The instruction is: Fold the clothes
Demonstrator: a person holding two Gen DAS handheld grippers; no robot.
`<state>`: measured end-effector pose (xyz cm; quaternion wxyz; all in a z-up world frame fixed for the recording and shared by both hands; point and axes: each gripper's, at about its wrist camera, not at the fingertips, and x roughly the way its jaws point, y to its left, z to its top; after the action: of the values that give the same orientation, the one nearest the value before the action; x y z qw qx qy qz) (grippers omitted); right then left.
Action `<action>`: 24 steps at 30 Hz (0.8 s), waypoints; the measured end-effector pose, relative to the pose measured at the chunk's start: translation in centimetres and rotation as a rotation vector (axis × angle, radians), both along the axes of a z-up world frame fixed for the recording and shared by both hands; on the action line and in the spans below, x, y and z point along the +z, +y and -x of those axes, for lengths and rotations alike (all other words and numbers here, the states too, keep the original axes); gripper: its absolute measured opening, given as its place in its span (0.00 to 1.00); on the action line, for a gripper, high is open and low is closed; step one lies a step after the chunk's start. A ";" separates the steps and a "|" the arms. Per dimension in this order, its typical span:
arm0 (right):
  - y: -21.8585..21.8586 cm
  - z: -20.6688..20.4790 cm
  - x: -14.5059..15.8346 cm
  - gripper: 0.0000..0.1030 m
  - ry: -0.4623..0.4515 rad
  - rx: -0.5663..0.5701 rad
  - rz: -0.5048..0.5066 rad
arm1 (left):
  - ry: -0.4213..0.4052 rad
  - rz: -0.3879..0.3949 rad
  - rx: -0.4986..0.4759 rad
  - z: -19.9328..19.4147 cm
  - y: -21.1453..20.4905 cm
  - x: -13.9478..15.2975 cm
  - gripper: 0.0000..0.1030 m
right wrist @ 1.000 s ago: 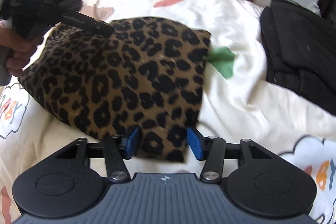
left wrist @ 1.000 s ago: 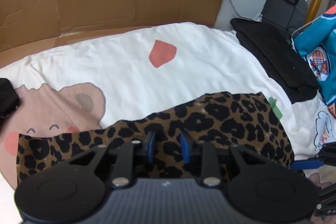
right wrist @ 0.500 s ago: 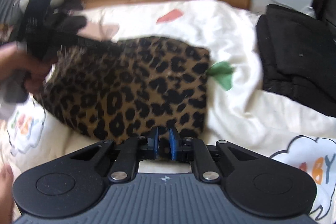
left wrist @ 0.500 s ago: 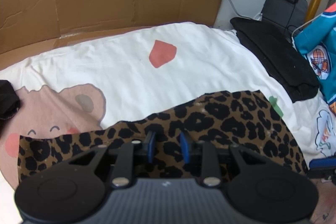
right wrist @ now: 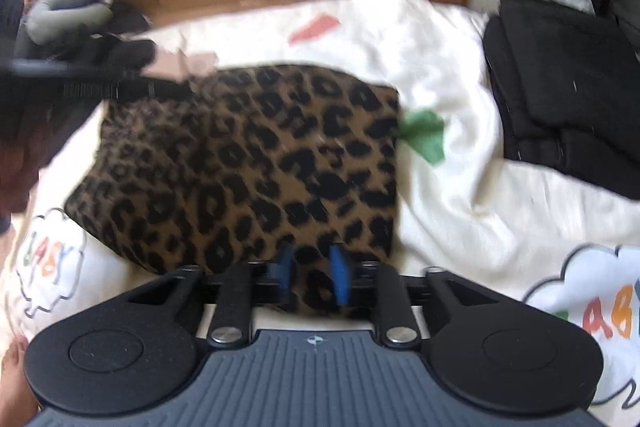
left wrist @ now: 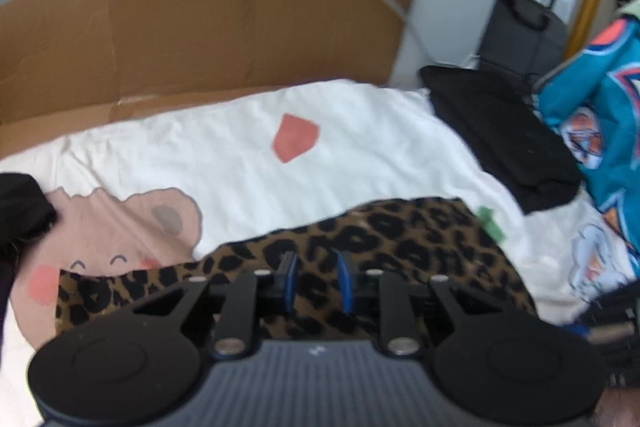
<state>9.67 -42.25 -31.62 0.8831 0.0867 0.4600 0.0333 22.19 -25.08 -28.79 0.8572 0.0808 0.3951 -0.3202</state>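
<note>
Leopard-print garment (right wrist: pixel 256 163): folded to a rough rectangle, flat on the white printed bedsheet (right wrist: pixel 460 211), mid-bed. Long axis across the bed, left to right in both views. Near edge directly under both tools; far edge toward the cardboard.

Right gripper (right wrist: pixel 310 273): at the garment's near right corner, blue pads astride a fold of the cloth, jaws parting; pads seemingly no longer pressing. Nearer of the two to the right-hand edge.

Left gripper (left wrist: pixel 316 281): at the near left stretch of the same garment, leopard cloth between the blue pads, jaws drawing together; whether pads already bite, hard to tell through blur. Seen from the right wrist as a dark blurred bar (right wrist: pixel 104 89) over the garment's far left corner.

Judged next step: lift of the near edge and carry away toward the cardboard, or a slide of the finished bundle aside; either way, travel straight ahead from both tools.

Surroundings:
- Black folded clothes (right wrist: pixel 560 87): right of the garment, well apart, out of the path.
- Green print patch (right wrist: pixel 424 135): on the sheet, just beside the garment's right edge; flat, no obstacle.
- Teal printed garment (left wrist: pixel 600 131): far right.
- Dark cloth (left wrist: pixel 20 211): left edge of bed.
- Cardboard (left wrist: pixel 200 27): upright behind the bed, limit of forward travel.
</note>
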 end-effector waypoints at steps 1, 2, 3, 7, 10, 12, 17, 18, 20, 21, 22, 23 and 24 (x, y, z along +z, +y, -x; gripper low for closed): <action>0.2 -0.1 0.0 0.43 0.000 0.011 0.002 | 0.001 -0.006 -0.014 0.9 0.0 0.0 0.22; 0.5 -0.3 -0.1 0.43 0.000 0.022 0.003 | 0.003 -0.011 -0.029 1.8 -0.1 0.0 0.22; 0.7 -0.4 -0.2 0.43 0.002 0.032 0.004 | 0.006 -0.017 -0.043 2.7 -0.1 0.0 0.23; 0.9 -0.8 -1.1 0.43 0.024 0.045 0.013 | 0.022 -0.037 -0.111 5.9 -0.5 -0.4 0.27; 1.0 -1.0 -1.6 0.43 0.033 0.061 0.028 | 0.035 -0.066 -0.169 7.6 -0.8 -1.3 0.27; 1.1 -1.2 -1.8 0.43 0.037 0.067 0.035 | 0.036 -0.103 -0.191 8.3 -0.7 -2.0 0.27; 1.0 -1.2 -2.0 0.44 0.039 0.071 0.030 | 0.029 -0.173 -0.167 8.4 1.4 -3.5 0.28; 0.9 -1.2 -2.0 0.45 0.039 0.071 0.029 | 0.030 -0.179 -0.152 8.3 2.0 -3.7 0.28; 1.0 -1.3 -2.0 0.45 0.039 0.072 0.031 | 0.032 -0.193 -0.122 8.1 3.1 -4.0 0.28; 1.0 -1.3 -2.0 0.46 0.040 0.072 0.032 | 0.033 -0.199 -0.106 8.1 3.6 -4.1 0.29; 1.0 -1.3 -2.0 0.46 0.041 0.072 0.032 | 0.030 -0.213 -0.095 8.1 4.1 -4.3 0.30; 1.0 -1.3 -2.0 0.47 0.042 0.070 0.032 | 0.028 -0.227 -0.083 8.2 4.6 -4.4 0.30; 1.0 -1.3 -1.9 0.47 0.042 0.068 0.031 | 0.027 -0.234 -0.069 8.2 5.2 -4.5 0.30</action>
<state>11.00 -41.26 -33.55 0.8728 0.0579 0.4816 0.0542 14.02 -19.91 -33.27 0.8249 0.1897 0.4383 -0.3024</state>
